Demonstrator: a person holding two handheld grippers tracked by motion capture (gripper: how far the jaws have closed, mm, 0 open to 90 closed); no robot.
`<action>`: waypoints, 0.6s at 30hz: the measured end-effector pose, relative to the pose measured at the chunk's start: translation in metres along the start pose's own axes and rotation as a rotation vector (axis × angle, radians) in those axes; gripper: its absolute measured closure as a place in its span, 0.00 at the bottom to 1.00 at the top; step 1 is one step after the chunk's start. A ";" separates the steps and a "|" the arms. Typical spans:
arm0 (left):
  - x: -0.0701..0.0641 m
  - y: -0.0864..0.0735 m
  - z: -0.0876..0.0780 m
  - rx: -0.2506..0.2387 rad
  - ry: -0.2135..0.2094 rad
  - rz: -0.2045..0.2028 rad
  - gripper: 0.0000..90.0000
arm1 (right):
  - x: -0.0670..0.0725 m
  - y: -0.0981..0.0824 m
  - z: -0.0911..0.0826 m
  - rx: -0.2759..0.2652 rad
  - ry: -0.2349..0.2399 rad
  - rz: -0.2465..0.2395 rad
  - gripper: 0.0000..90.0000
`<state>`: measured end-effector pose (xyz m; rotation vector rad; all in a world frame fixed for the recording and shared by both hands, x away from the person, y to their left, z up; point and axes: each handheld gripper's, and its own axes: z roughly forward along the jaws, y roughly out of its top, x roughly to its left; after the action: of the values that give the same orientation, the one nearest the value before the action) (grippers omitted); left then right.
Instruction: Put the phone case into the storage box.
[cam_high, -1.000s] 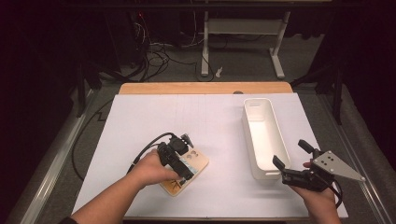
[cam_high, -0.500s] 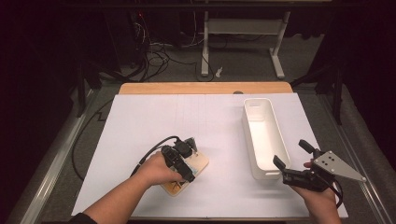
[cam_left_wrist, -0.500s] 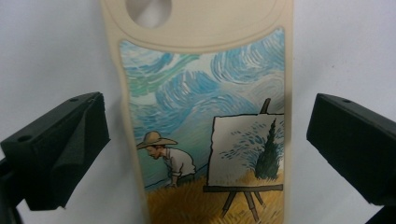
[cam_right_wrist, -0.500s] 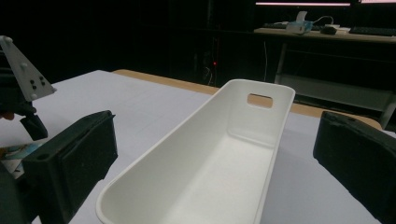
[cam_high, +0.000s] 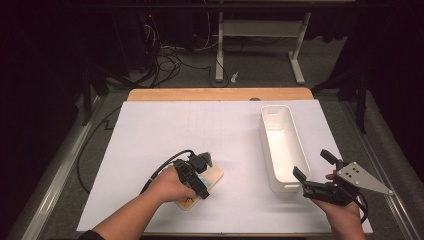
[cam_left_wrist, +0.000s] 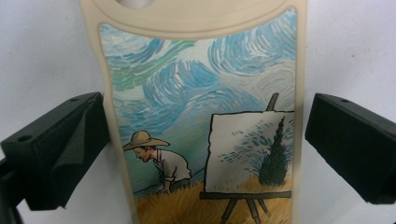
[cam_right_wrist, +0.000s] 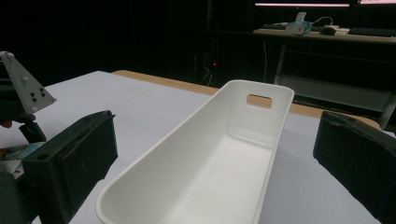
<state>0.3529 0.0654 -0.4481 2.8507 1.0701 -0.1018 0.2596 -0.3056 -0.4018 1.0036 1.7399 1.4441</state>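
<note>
White table (cam_high: 165, 130), wood strip at its far edge. White bin (cam_high: 281, 145) right of centre, long axis running near to far, empty, handle slot in the far end wall. Phone case (cam_high: 212, 176) lies flat front-left of centre, well apart from the bin: cream rim, painted scene of blue swirled sky, straw-hatted painter, easel in a wheat field. Its long axis runs diagonally, near-left to far-right. Left gripper (cam_left_wrist: 201, 140) straddles the case, jaws spread; left jaw looks to touch the edge, right one stands clear, not clamped. Right gripper (cam_high: 314, 167) is open with nothing between its jaws, just off the bin's near end.
</note>
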 end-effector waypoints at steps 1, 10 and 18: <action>-0.001 0.000 0.000 -0.001 0.008 0.002 0.01 | 0.000 0.000 0.000 0.000 0.000 0.001 0.00; -0.004 -0.001 0.002 0.003 0.038 0.026 0.02 | 0.001 0.000 0.000 -0.003 -0.001 0.001 0.00; -0.003 -0.002 0.000 -0.004 0.037 0.030 0.08 | 0.001 0.000 0.000 -0.002 0.001 0.001 0.00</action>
<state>0.3490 0.0649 -0.4481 2.8752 1.0322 -0.0446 0.2595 -0.3047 -0.4016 1.0025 1.7385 1.4468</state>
